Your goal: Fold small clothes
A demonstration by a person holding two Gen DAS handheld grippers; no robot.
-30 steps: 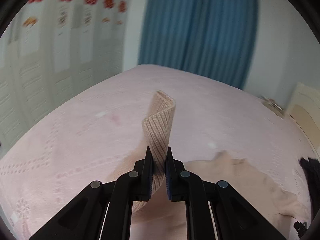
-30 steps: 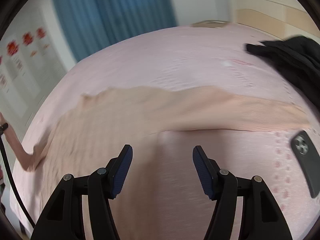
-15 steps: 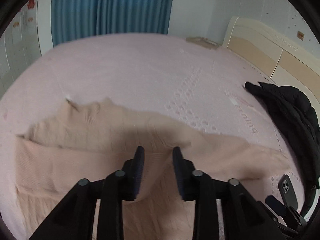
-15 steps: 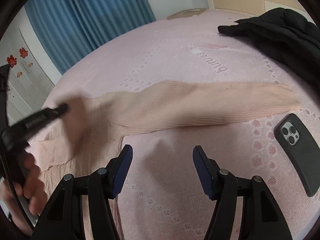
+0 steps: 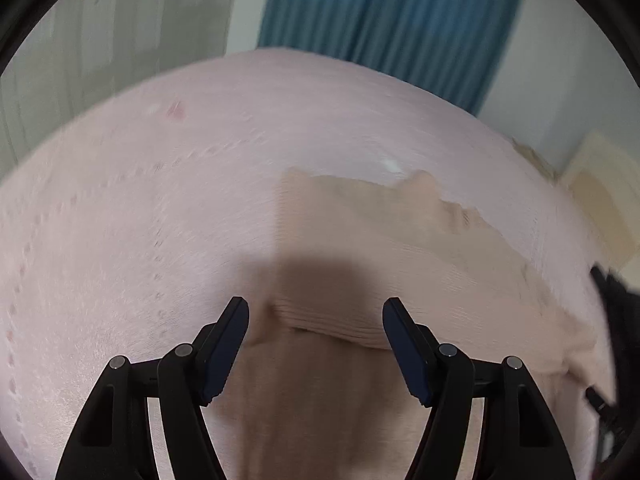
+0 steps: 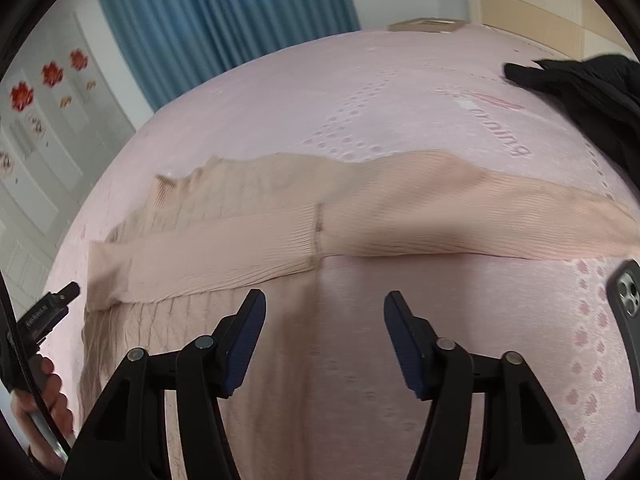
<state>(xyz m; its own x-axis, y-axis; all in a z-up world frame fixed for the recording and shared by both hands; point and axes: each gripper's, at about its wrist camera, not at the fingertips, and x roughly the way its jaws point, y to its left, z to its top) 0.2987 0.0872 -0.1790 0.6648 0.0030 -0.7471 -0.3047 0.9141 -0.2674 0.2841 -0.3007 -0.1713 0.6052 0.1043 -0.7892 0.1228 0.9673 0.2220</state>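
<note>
Both of my tongs stand wide apart and hold nothing: the left gripper [image 5: 316, 344] hangs over a folded-in sleeve [image 5: 332, 312], the right gripper [image 6: 324, 340] over the sweater's edge. Beyond them the peach sweater [image 6: 248, 208] lies flat on the pink bedspread [image 6: 320, 100], its other sleeve [image 6: 460, 216] stretched rightward. Farther right I see a phone [image 6: 626, 300], a black garment [image 6: 592, 92], then blue curtains [image 6: 224, 12].

Soft, even daylight, no glare. The left wrist view is smeared by motion blur; the curtain [image 5: 384, 12] and bed [image 5: 120, 220] lack sharp edges. A dark shadow falls on the sweater [image 5: 320, 276] just ahead of the left claw [image 5: 316, 344]. Fisheye bending bows the bed [image 6: 400, 92]; corners go black.
</note>
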